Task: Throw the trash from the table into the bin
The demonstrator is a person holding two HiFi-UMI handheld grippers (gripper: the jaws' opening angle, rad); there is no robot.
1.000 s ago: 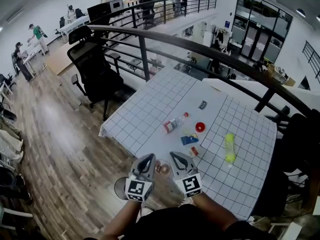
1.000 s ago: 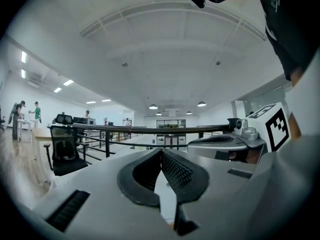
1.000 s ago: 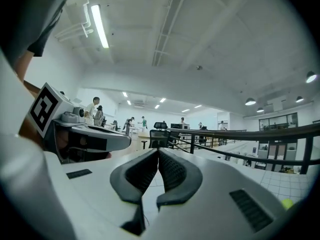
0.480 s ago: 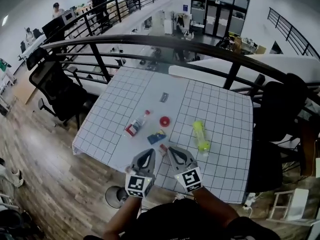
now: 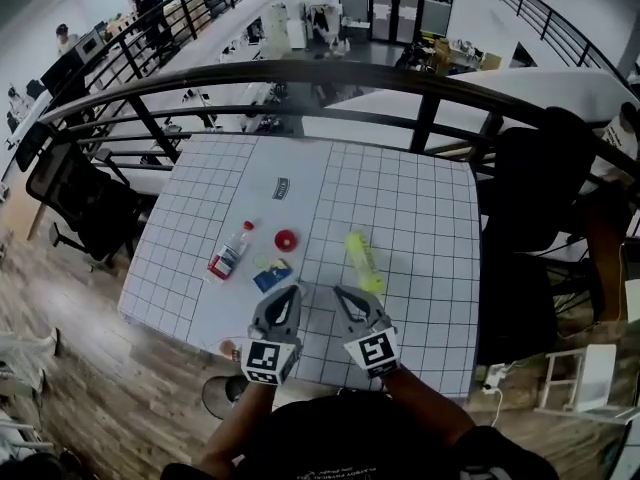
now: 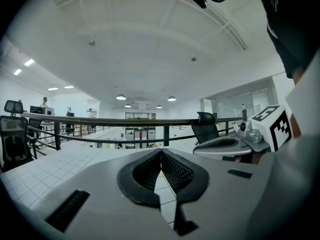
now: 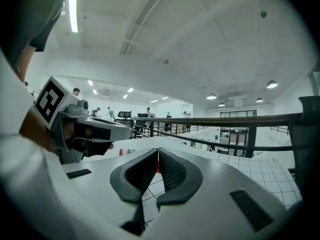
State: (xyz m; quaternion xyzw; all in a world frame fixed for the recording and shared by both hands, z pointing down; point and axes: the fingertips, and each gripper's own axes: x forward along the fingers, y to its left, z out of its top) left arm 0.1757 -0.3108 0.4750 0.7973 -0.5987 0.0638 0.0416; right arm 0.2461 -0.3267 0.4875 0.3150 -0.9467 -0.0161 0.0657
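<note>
A white gridded table (image 5: pixel 410 218) fills the middle of the scene, on a wood floor (image 5: pixel 60 388). A black railing (image 5: pixel 300 73) curves round its far side. A black office chair (image 5: pixel 75 203) stands off the table's left edge and a second dark chair (image 5: pixel 540 178) off its right.

At the near edge the left gripper (image 5: pixel 289 293) and the right gripper (image 5: pixel 343 294) are held side by side over the table, pointing toward the far side. Each has its jaws pressed together with nothing between them.

The trash lies on the near half of the table, just beyond the grippers:
- a yellow-green bottle (image 5: pixel 363 261) on its side, to the right
- a clear bottle with a red cap (image 5: pixel 229 252) on its side, to the left
- a red lid (image 5: pixel 286 239) between the two bottles
- a blue packet (image 5: pixel 270 276) just near of the lid
- a small dark packet (image 5: pixel 281 188) farther off, apart from the rest
</note>
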